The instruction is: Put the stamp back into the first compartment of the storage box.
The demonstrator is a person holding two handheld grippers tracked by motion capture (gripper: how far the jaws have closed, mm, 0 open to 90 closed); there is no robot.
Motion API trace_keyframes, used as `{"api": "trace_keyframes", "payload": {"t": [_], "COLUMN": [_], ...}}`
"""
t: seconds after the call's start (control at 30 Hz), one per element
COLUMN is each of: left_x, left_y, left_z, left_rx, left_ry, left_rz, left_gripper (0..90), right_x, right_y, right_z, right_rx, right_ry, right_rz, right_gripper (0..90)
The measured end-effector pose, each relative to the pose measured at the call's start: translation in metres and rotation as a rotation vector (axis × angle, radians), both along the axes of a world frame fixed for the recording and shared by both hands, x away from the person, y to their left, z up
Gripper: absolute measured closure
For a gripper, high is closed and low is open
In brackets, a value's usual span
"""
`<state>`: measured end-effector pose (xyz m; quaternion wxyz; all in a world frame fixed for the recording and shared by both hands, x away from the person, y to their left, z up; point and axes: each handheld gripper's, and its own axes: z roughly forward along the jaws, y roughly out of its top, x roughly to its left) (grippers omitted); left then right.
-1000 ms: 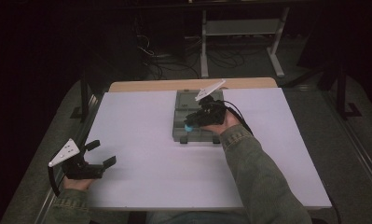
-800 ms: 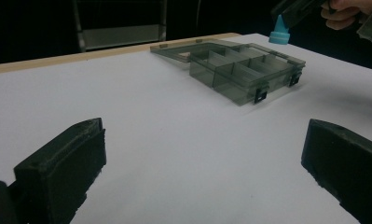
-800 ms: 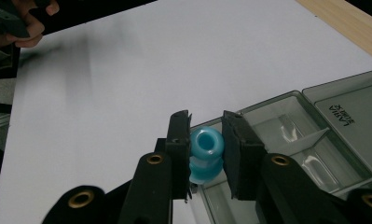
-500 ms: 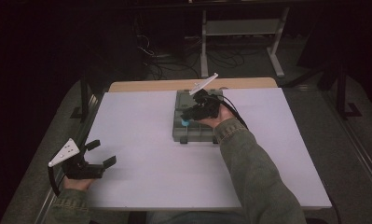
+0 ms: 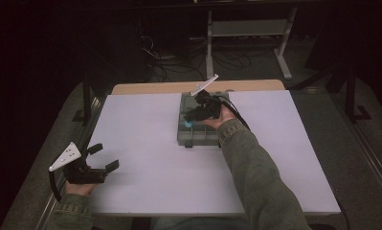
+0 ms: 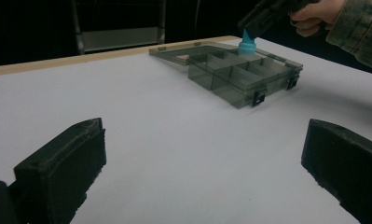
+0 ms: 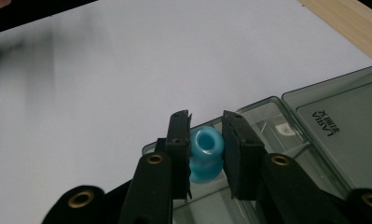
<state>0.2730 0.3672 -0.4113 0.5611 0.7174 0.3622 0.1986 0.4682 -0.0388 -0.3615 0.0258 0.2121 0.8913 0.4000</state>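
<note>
A smoky transparent compartment box lies open at the table's far middle, its lid flat behind it. My right gripper hovers over the box's left side, shut on a small blue spool-shaped piece that hangs just above a compartment. My left gripper rests at the table's near left corner, far from the box. Its jaws stand wide apart with only bare white table between the fingers.
The white tabletop has a wooden strip along the far edge. Behind the table stand a metal shelf frame and floor cables in the dark. The right sleeve crosses the table's near middle.
The right gripper has tilted and shifted slightly farther over the box with the blue piece held. The left gripper has stayed where it was.
</note>
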Motion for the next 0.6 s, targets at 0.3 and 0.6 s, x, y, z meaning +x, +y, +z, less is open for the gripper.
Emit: {"api": "trace_keyframes", "payload": {"t": [0.3, 0.6], "left_x": [0.000, 0.000], "left_y": [0.001, 0.002], "left_z": [0.000, 0.001], "left_rx": [-0.002, 0.013], "left_ry": [-0.005, -0.005], "left_rz": [0.001, 0.001], "left_gripper": [0.0, 0.0], "right_x": [0.011, 0.022], "right_y": [0.004, 0.008], "right_z": [0.002, 0.001], "right_rx": [-0.010, -0.022], "right_ry": [-0.005, -0.006], "right_rz": [-0.014, -0.037], "right_gripper": [72.2, 72.2]}}
